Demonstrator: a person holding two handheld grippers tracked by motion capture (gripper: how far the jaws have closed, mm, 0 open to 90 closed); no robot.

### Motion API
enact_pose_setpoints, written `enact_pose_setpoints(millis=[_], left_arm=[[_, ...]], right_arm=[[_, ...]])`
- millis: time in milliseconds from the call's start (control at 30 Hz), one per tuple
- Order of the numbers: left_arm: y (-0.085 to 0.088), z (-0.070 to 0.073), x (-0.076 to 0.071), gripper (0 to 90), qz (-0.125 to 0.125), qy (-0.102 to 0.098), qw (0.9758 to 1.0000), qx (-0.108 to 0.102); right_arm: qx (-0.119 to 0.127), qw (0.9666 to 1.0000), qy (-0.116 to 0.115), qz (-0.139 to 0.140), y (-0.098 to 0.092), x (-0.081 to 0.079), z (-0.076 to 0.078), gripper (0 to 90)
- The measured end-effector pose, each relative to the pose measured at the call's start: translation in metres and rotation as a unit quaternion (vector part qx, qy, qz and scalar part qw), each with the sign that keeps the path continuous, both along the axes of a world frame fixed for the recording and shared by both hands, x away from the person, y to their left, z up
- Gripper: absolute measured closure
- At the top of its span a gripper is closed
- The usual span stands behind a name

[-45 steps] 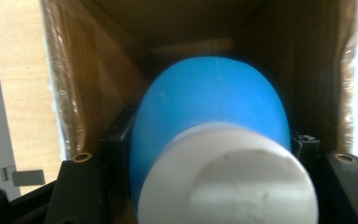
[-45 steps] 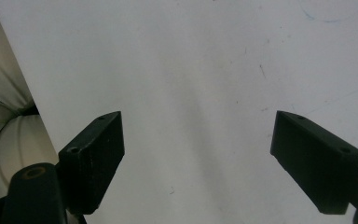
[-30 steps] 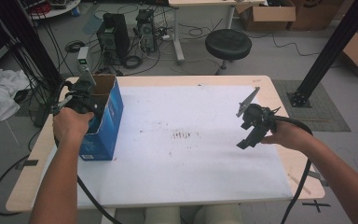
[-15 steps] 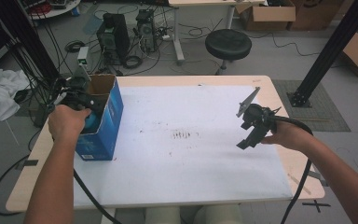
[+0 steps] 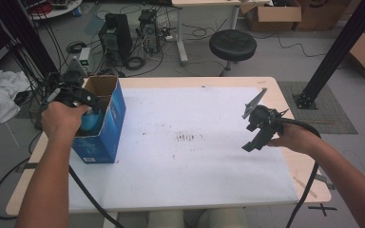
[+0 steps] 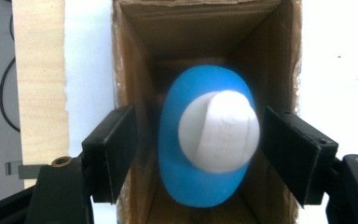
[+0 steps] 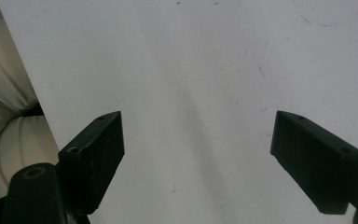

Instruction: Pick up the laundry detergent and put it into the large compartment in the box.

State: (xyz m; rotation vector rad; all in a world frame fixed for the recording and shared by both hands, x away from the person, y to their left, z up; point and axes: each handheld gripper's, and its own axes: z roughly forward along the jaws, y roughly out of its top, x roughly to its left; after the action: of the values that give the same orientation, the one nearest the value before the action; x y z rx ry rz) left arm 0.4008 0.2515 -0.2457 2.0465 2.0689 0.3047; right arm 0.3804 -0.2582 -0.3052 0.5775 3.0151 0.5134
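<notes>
White-topped table (image 5: 195, 175) with pale wood edges, faintly smudged near the middle. At its left end, an open blue carton (image 5: 105, 124) with bare brown cardboard walls inside, standing upright. Deep within it — a rounded blue object (image 6: 204, 140) capped by a white domed top (image 6: 218, 129), slightly blurred, lying between the box walls. Left gripper (image 6: 200, 149) held above the box opening, jaws spread wide to either side of the blue object, not touching it. Right gripper (image 5: 259, 124) well apart — raised over the table's right side, jaws wide apart, nothing between them.
</notes>
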Motion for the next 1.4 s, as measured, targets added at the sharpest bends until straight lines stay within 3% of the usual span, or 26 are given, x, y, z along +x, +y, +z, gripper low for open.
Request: enact_pose_setpoints(millis=[433,800,1400], left_arm=[[-0.005,0.022,-0.007,27.1,-0.014,-0.011,0.9998,-0.004],[-0.01,0.033,-0.009,22.7,-0.019,-0.018,0.9996,-0.007],[-0.035,0.043,-0.006,19.1,-0.045,-0.025,0.9987,0.003]], right_arm=[[0.0,1.0,-0.002,0.001,0.001,-0.003,0.002,17.2],[0.001,1.0,-0.003,0.002,0.0,-0.005,0.003,17.2],[0.002,1.0,-0.005,0.005,0.0,-0.006,0.004,17.1]])
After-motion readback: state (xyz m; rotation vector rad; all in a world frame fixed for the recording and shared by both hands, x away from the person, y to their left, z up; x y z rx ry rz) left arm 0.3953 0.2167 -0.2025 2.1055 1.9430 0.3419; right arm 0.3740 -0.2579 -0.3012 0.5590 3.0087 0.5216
